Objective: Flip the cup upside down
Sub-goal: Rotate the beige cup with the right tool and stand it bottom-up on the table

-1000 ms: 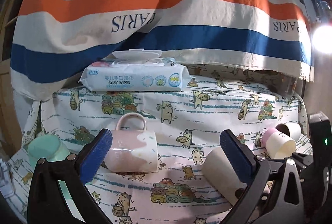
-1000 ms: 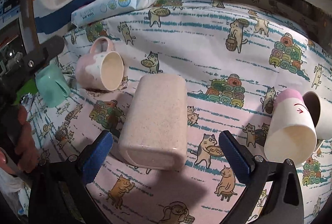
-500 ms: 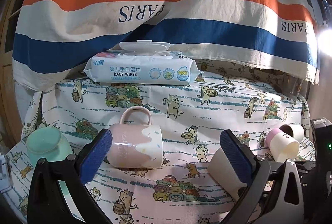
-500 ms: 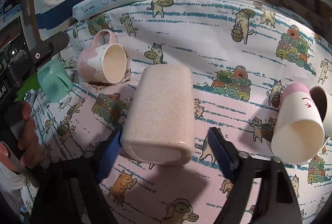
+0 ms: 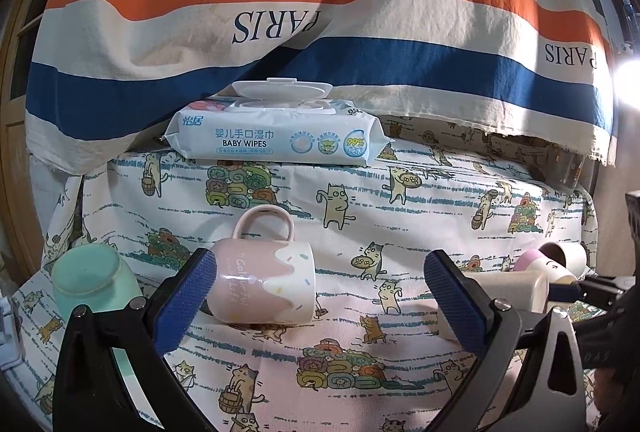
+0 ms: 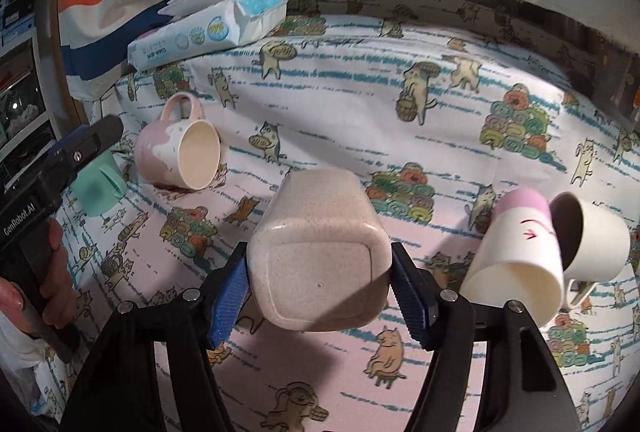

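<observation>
A speckled beige square cup [image 6: 320, 252] lies on its side with its flat base toward the right wrist camera. My right gripper [image 6: 320, 292] is shut on it, one blue pad on each side near the base. The cup also shows at the right of the left wrist view [image 5: 508, 288]. My left gripper [image 5: 320, 296] is open and empty, low over the cat-print cloth. A pink mug [image 5: 264, 284] lies on its side just beyond its left finger, handle up.
A mint green cup [image 5: 92, 284] stands upside down at the left. A pink-and-cream cup [image 6: 516, 260] and a white mug [image 6: 592, 240] lie on their sides at the right. A baby wipes pack [image 5: 276, 135] sits at the back against a striped cloth [image 5: 320, 11].
My right gripper has moved forward and closed its jaws on the speckled beige cup, which now sits higher and closer in view. My left gripper has drawn back a little.
</observation>
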Available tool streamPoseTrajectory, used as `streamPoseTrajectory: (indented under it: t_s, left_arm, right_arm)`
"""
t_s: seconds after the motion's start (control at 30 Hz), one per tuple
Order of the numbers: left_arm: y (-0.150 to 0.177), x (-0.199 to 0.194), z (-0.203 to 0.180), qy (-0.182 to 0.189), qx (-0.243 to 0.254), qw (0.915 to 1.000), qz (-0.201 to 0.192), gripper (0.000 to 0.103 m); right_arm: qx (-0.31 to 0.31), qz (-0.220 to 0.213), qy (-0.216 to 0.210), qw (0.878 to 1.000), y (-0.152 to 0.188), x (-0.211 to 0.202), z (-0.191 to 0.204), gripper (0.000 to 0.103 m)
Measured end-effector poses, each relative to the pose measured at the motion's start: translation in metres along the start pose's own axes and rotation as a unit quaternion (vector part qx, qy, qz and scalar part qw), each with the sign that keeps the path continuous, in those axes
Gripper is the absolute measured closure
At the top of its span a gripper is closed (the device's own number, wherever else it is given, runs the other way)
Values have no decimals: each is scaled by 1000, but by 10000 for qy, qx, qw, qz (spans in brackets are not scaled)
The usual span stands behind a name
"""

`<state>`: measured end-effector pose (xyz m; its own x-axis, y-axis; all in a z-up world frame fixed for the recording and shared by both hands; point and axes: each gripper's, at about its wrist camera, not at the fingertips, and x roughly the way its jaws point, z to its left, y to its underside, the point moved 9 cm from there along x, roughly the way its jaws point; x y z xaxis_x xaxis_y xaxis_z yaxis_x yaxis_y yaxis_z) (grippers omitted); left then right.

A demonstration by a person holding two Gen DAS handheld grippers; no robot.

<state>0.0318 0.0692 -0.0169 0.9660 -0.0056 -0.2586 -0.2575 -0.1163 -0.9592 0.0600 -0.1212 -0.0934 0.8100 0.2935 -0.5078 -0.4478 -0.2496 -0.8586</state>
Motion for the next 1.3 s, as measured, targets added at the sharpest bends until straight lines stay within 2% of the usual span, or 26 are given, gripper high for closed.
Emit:
streamPoseTrajectory:
  t_s: [0.27,0.83,1.07,1.1,1.2,1.3]
  left_arm:
    - [0,0,-2,24,26,10000,22,0]
    - [2,3,1,-7,-41,10000,79,0]
    - [3,3,-1,26,-17,10000,93,0]
    - [3,4,-2,44,-15,9999,102,0]
    - [3,3,-4,76,29,9999,87,0]
    - [0,0,-5,57,111,9999,-17,0]
  right_arm:
    - [45,-196,231,9995,-18,-4,-8,34]
    - [184,-375,396,9983,-51,29,-12,34]
    - [259,-512,573,9967,-53,33,-15,34]
    - [261,-532,567,9966,-53,31,-15,33]
    - [282,-633,616,9957,-53,24,-17,14]
    - [376,-909,675,9929,-56,11,-24,14]
